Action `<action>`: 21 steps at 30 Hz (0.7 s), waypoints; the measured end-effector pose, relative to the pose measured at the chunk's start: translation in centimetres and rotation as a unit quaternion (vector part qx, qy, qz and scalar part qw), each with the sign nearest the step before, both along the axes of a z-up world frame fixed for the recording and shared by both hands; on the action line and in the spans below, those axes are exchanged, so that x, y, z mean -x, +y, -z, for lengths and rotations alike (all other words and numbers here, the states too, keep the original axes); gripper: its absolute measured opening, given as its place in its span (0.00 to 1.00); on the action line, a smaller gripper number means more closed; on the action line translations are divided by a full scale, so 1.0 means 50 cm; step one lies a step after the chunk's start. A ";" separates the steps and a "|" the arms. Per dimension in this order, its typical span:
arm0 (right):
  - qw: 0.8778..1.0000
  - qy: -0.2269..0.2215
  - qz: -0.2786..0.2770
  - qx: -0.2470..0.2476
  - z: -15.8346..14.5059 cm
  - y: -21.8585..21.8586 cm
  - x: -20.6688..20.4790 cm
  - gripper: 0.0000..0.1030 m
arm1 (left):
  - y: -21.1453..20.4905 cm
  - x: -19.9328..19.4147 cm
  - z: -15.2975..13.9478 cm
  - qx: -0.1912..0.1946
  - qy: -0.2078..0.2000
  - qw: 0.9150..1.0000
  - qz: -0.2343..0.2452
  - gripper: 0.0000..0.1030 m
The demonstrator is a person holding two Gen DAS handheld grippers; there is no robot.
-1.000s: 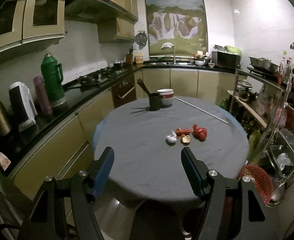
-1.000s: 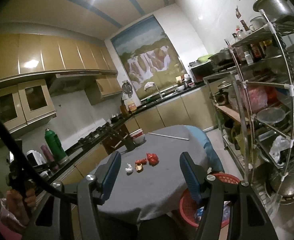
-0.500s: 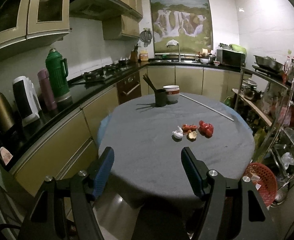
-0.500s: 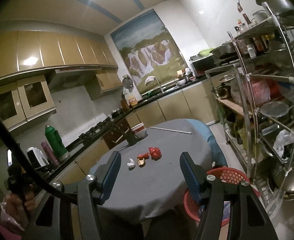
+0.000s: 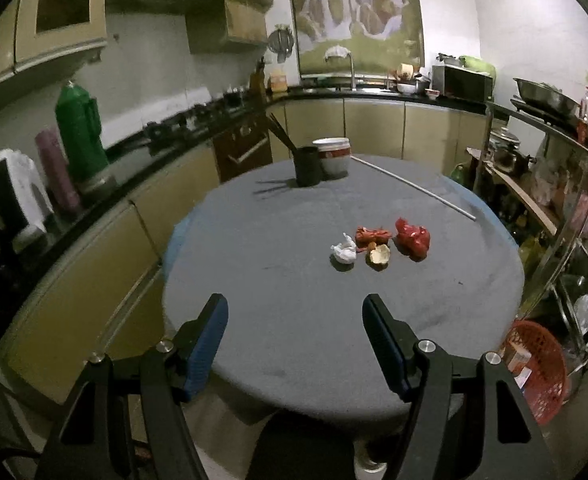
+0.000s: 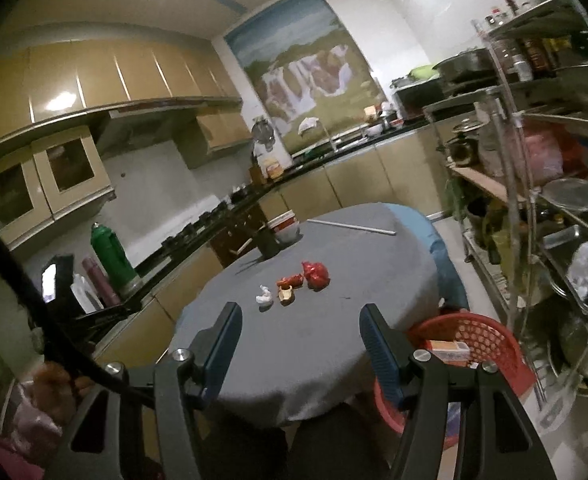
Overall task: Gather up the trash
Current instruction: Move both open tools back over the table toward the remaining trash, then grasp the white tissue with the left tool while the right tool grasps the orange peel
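A small heap of trash lies right of the middle of a round grey-clothed table (image 5: 294, 280): a crumpled white tissue (image 5: 344, 249), an orange-red wrapper (image 5: 372, 235), a tan peel (image 5: 379, 256) and a crumpled red bag (image 5: 413, 237). The same heap shows in the right wrist view: tissue (image 6: 263, 295), peel (image 6: 286, 293), red bag (image 6: 316, 273). My left gripper (image 5: 295, 322) is open and empty above the table's near edge. My right gripper (image 6: 300, 332) is open and empty, short of the table. A red mesh basket (image 5: 538, 364) (image 6: 466, 344) stands on the floor at the table's right.
A black cup with chopsticks (image 5: 306, 165) and a white bowl (image 5: 333, 156) stand at the table's far side, with a long white rod (image 5: 412, 188) beside them. A counter with thermoses (image 5: 81, 132) runs along the left. A metal rack (image 6: 542, 200) stands on the right.
Both grippers have moved closer to the table and tilted down. The trash heap looks larger and nearer in both views. Both stay open and empty.
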State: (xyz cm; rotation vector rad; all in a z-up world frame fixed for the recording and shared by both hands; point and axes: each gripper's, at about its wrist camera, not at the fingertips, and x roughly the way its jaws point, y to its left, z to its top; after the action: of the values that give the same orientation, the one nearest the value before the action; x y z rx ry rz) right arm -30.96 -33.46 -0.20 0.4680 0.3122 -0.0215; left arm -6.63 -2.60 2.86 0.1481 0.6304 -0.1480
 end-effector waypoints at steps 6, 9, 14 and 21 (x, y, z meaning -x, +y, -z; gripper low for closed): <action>0.999 0.012 -0.027 -0.029 0.010 -0.019 -0.089 0.63 | 0.017 -0.066 0.042 0.000 0.026 0.999 -0.022 0.68; 0.998 0.032 -0.036 -0.037 0.023 -0.023 -0.147 0.63 | 0.033 -0.106 0.067 0.007 0.050 0.998 -0.032 0.68; 0.995 0.056 -0.055 -0.057 0.039 -0.016 -0.249 0.63 | 0.047 -0.171 0.097 0.019 0.070 0.997 -0.034 0.68; 0.987 0.110 -0.091 -0.078 0.077 0.022 -0.438 0.63 | 0.056 -0.273 0.148 0.035 0.110 0.993 -0.024 0.68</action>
State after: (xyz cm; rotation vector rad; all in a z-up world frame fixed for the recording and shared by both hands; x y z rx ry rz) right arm -9.08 -32.38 -4.04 0.5925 0.5763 0.1308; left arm 7.03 0.22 -4.54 0.0496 0.8465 -0.1406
